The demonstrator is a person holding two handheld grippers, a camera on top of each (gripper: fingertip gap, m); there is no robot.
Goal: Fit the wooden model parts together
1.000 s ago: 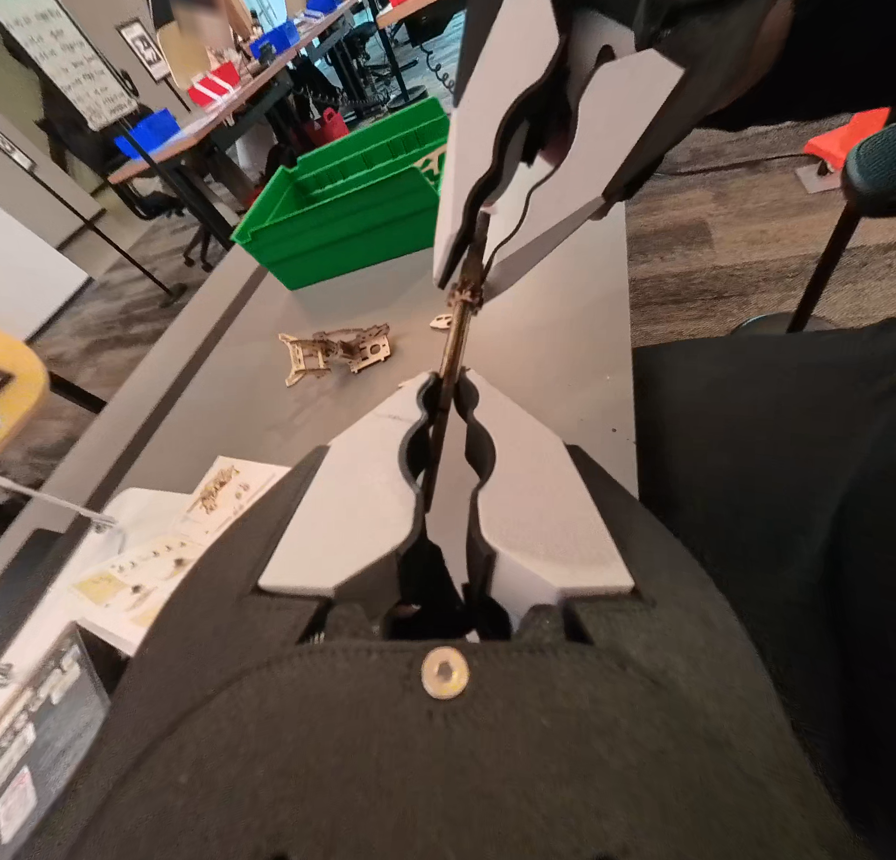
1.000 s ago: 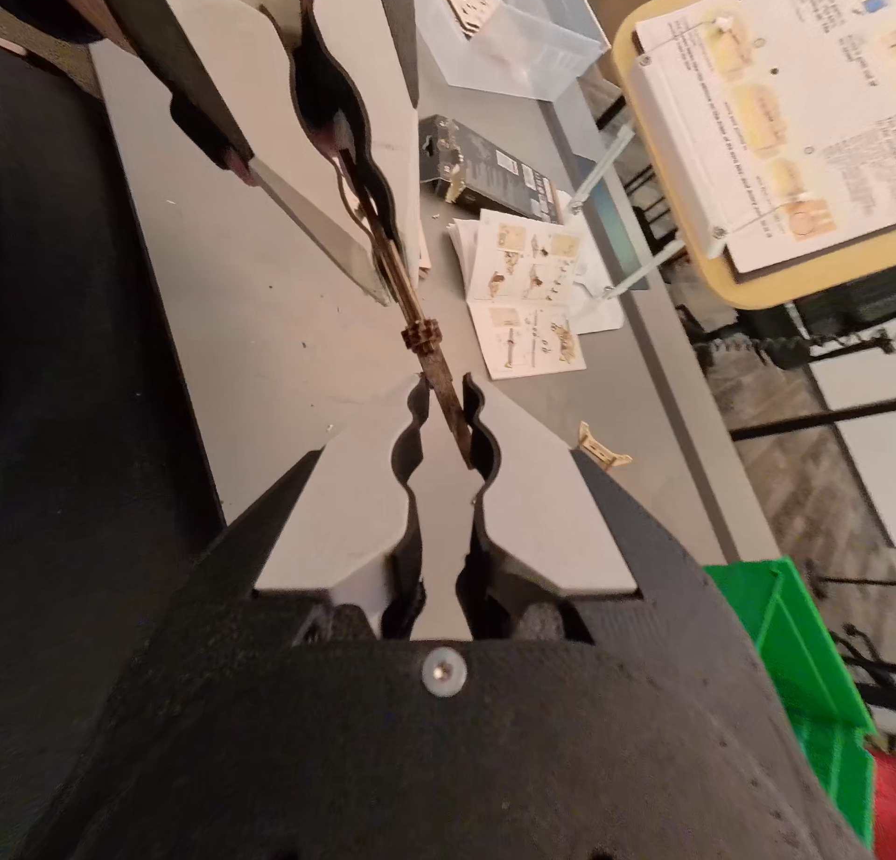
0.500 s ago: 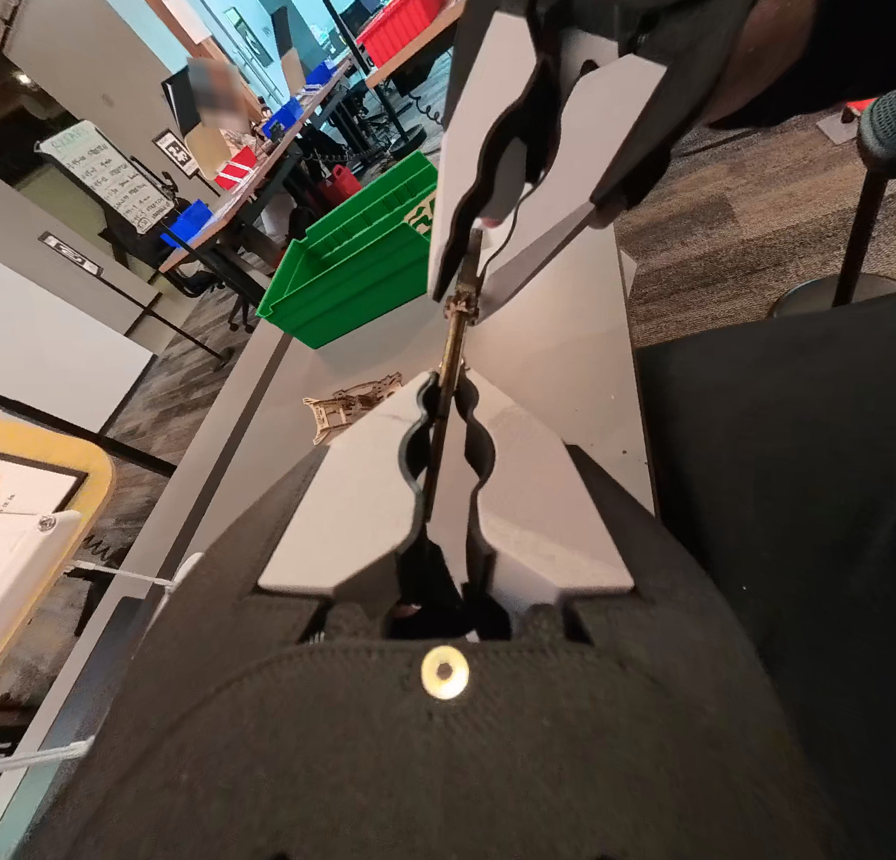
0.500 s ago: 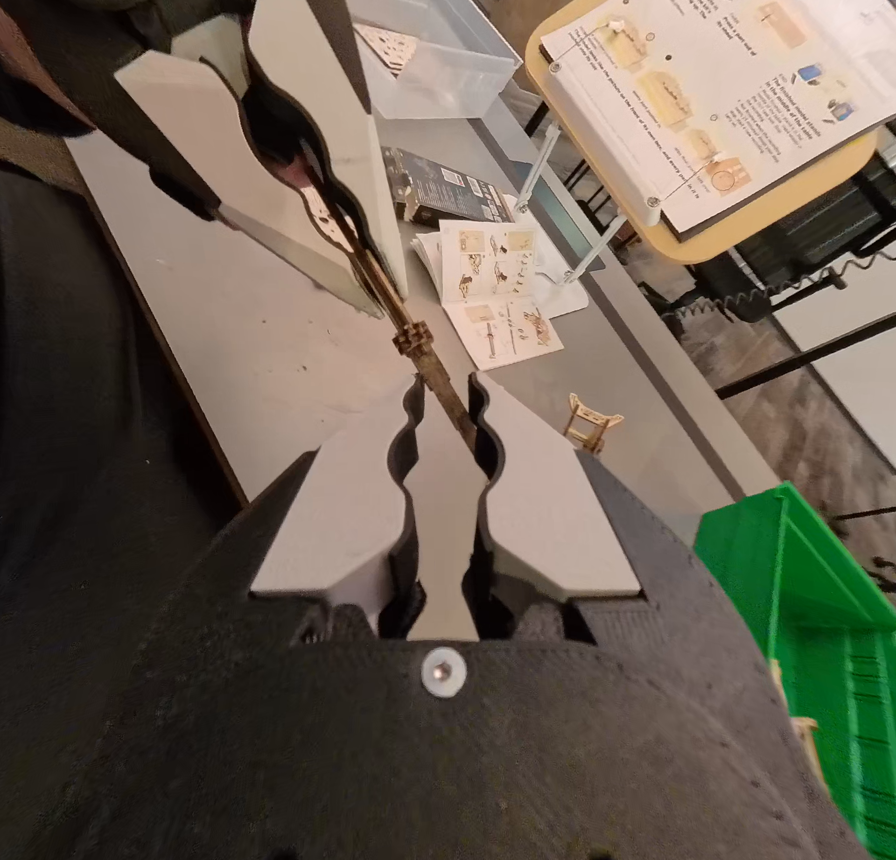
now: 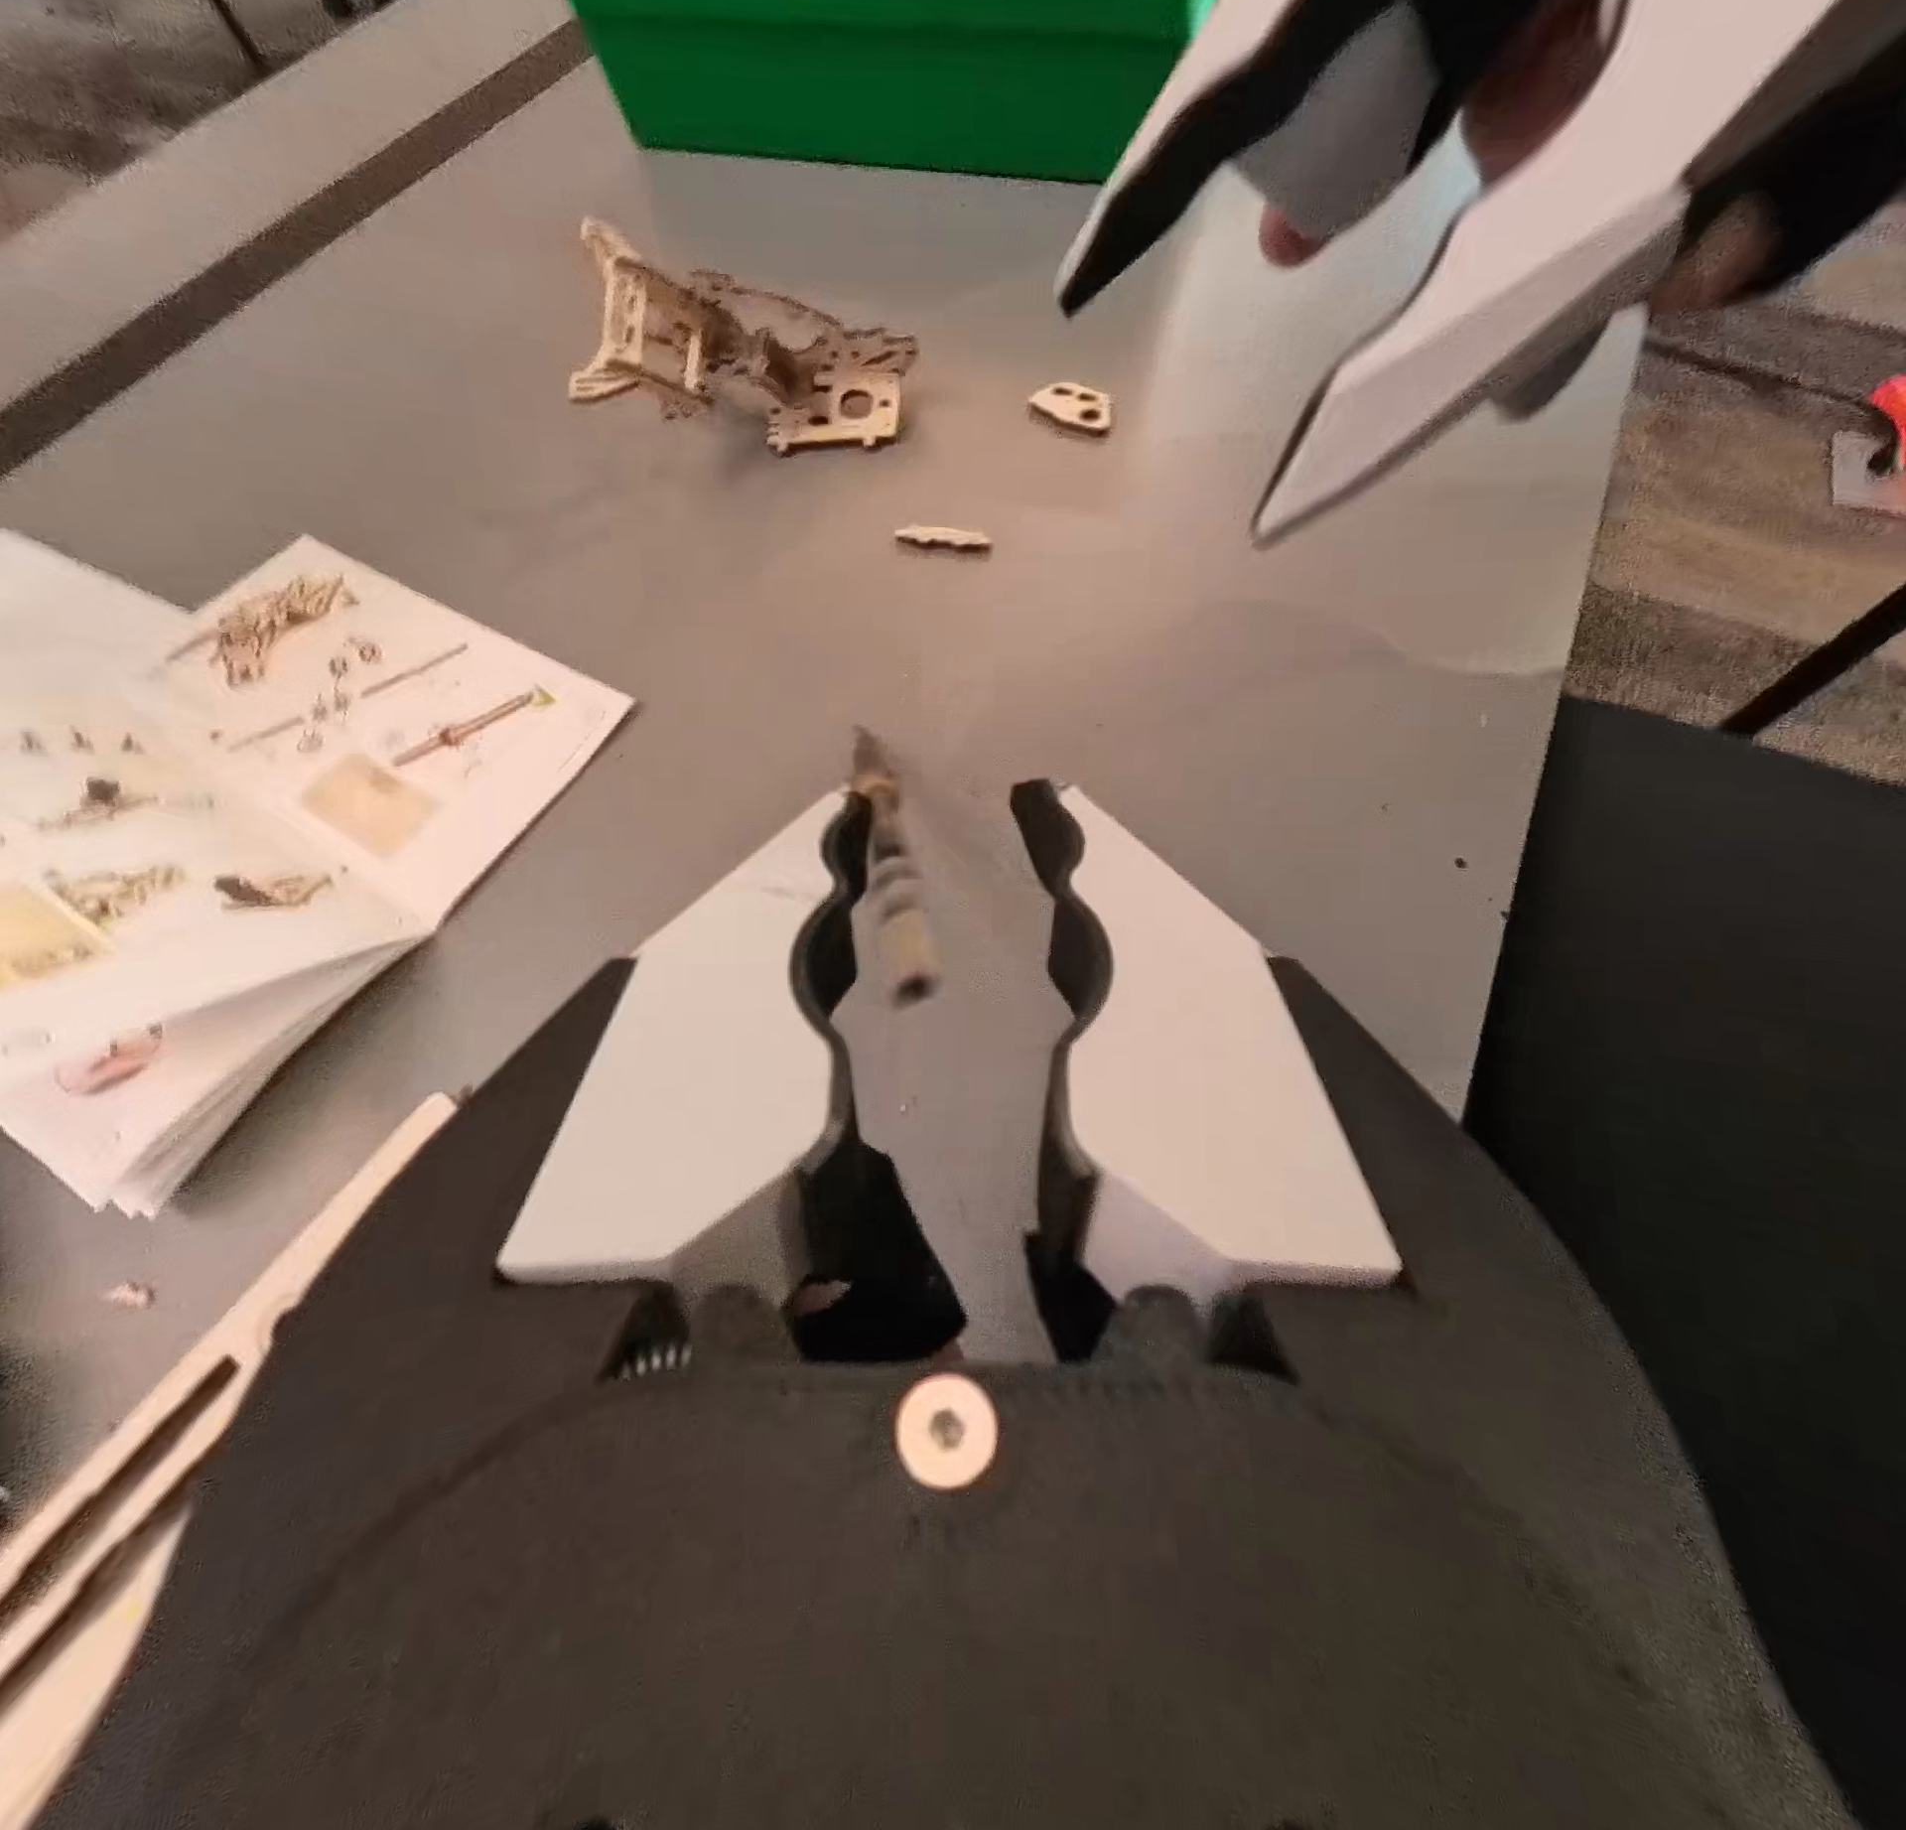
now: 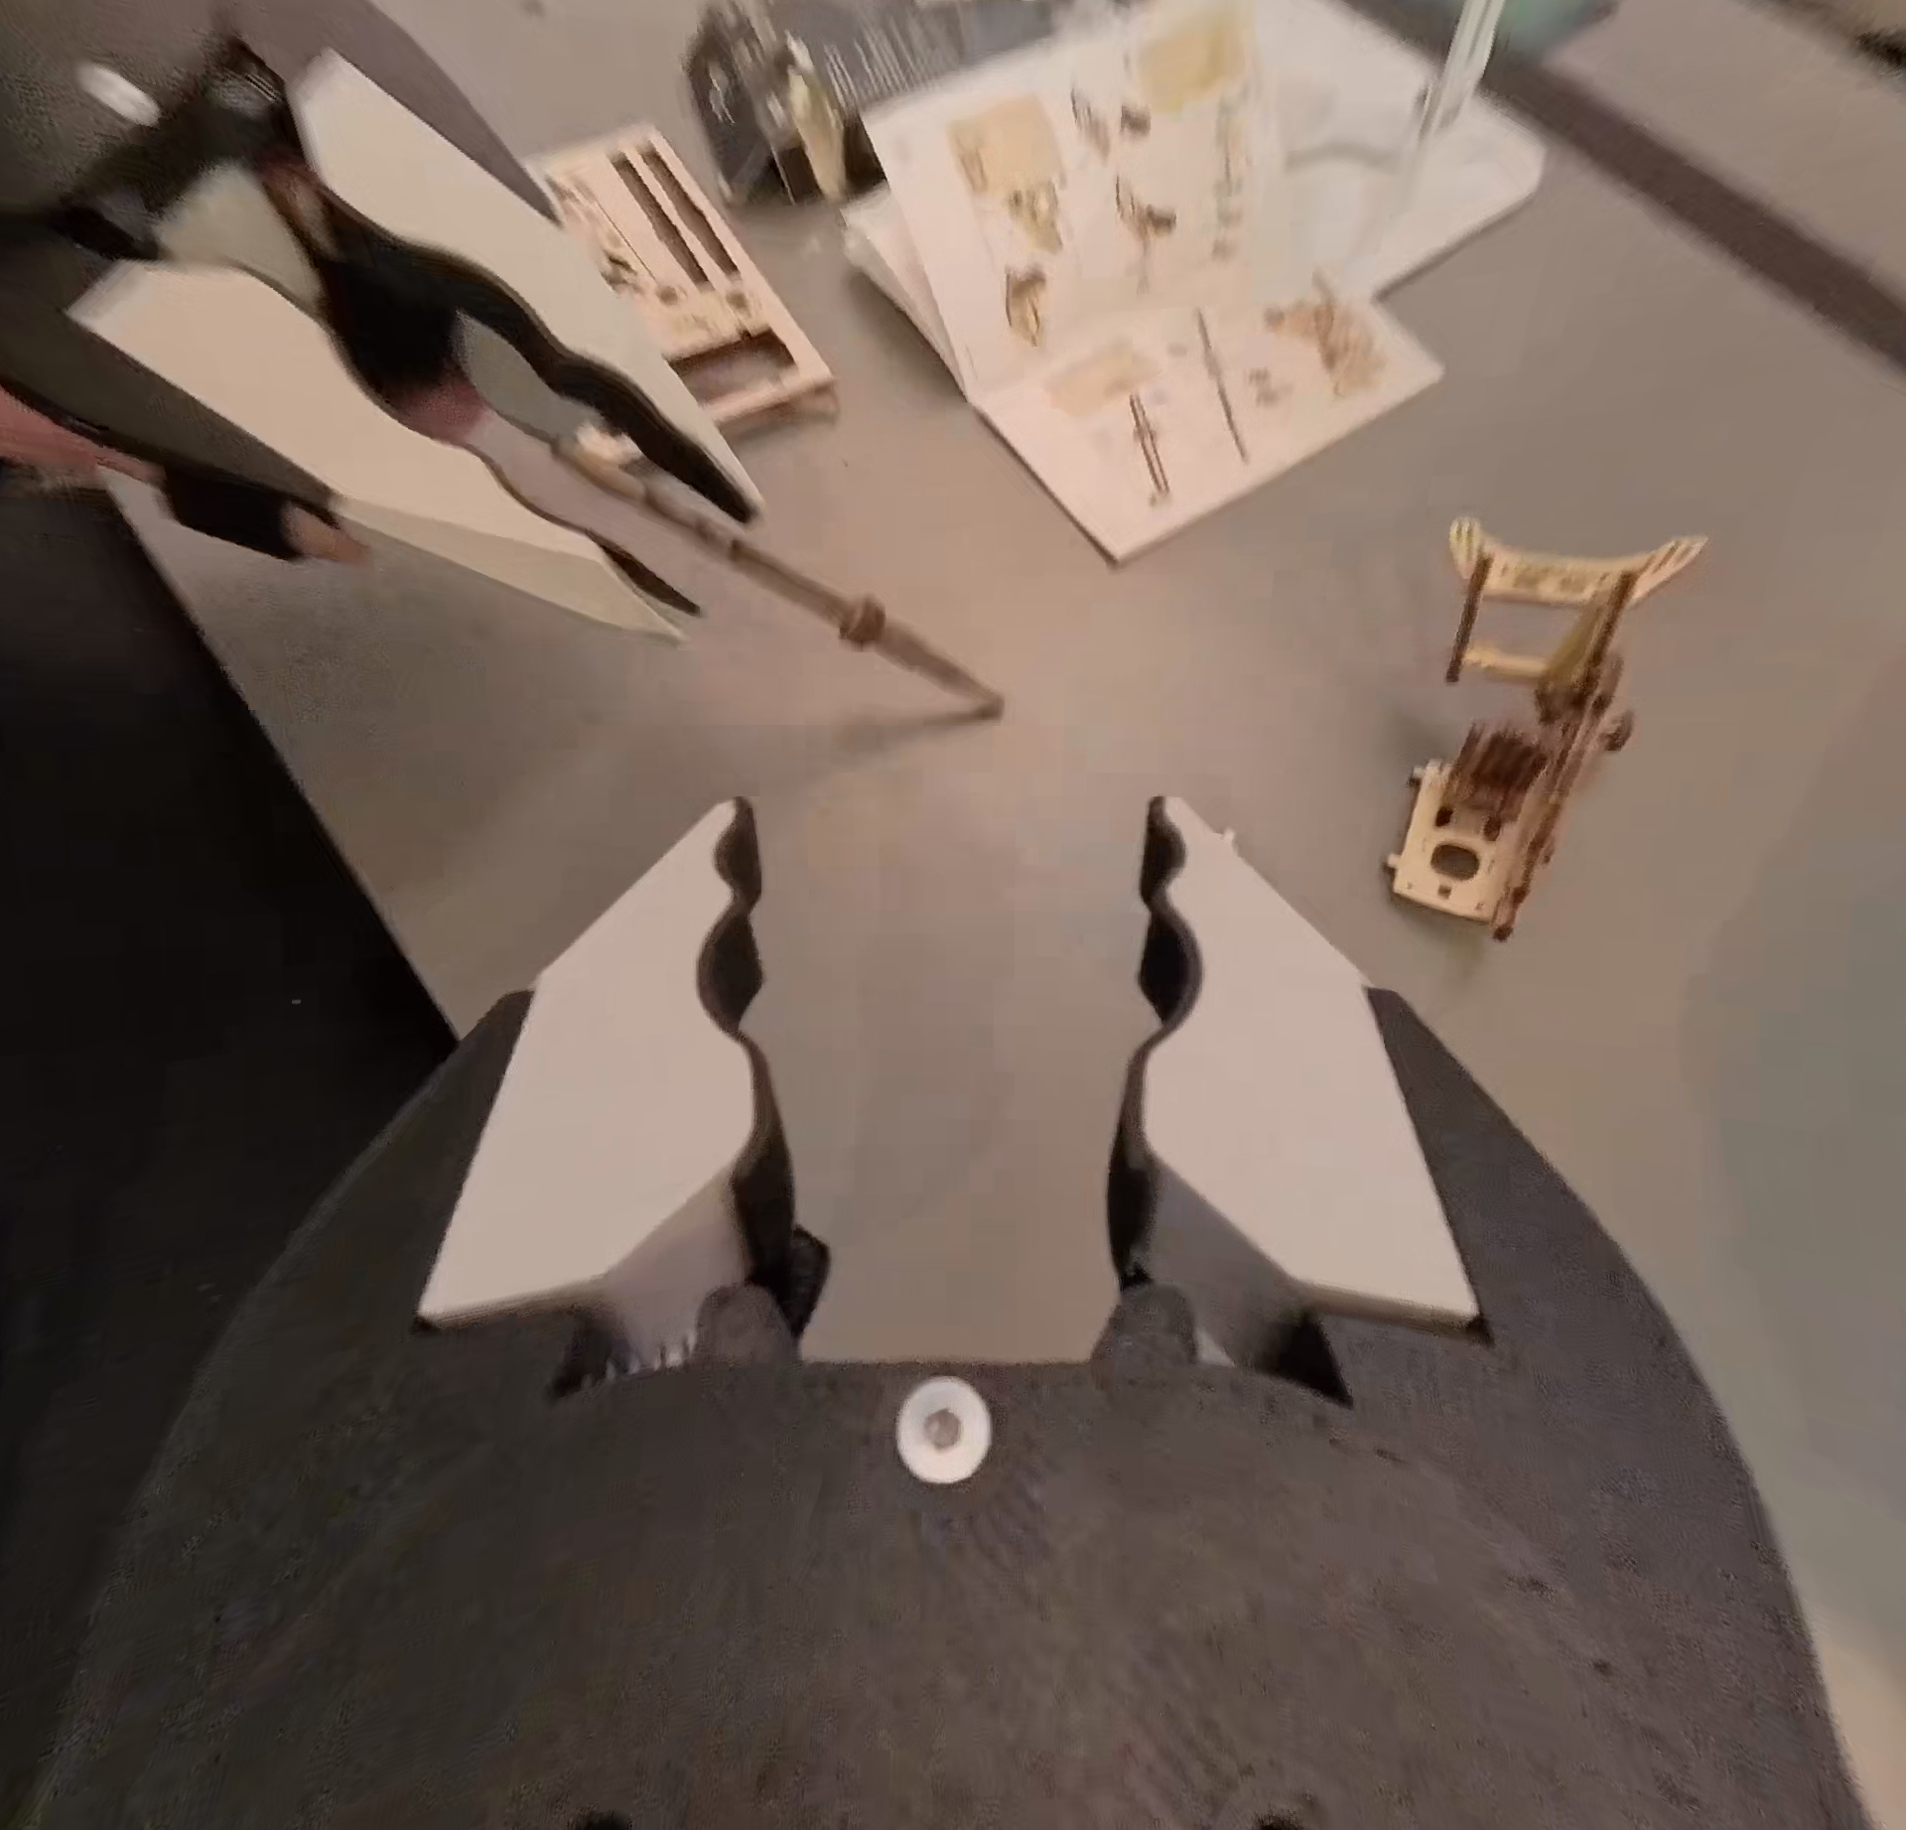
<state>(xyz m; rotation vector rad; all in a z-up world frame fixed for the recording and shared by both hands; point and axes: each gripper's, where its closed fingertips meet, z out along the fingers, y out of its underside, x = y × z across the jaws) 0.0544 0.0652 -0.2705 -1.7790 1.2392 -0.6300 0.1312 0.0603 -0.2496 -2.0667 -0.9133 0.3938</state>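
The wooden rod [image 6: 825, 617] is the landmark here. It is a thin turned stick with a small collar partway along, and its free tip touches or nearly touches the grey table [image 6: 1186, 666]. Its rear end lies between the fingers of the left gripper [image 5: 939, 800], resting against the left finger. The jaws stand partly apart, so the hold looks loose; motion blur makes it hard to say whether the rod is pinched at all or only leaning there.

The right gripper [image 6: 949, 811] is wide open and empty, and it sits just beyond the rod's tip, with the tip pointing toward its gap. The rod's long axis runs from the left gripper down toward the right one, slanting to the table.

Beyond the rod tip and off to one side stands the half-built wooden frame [image 6: 1516, 749], apart from both grippers. Two small loose wooden pieces [image 5: 1073, 408] lie near it. An open instruction booklet [image 5: 258, 780] lies on the far side of the rod from the person's dark clothing, and a green bin [image 5: 877, 37] sits past the frame.

The right gripper is the nearer one to the free tip, so a regrasp would likely come along the rod's axis.
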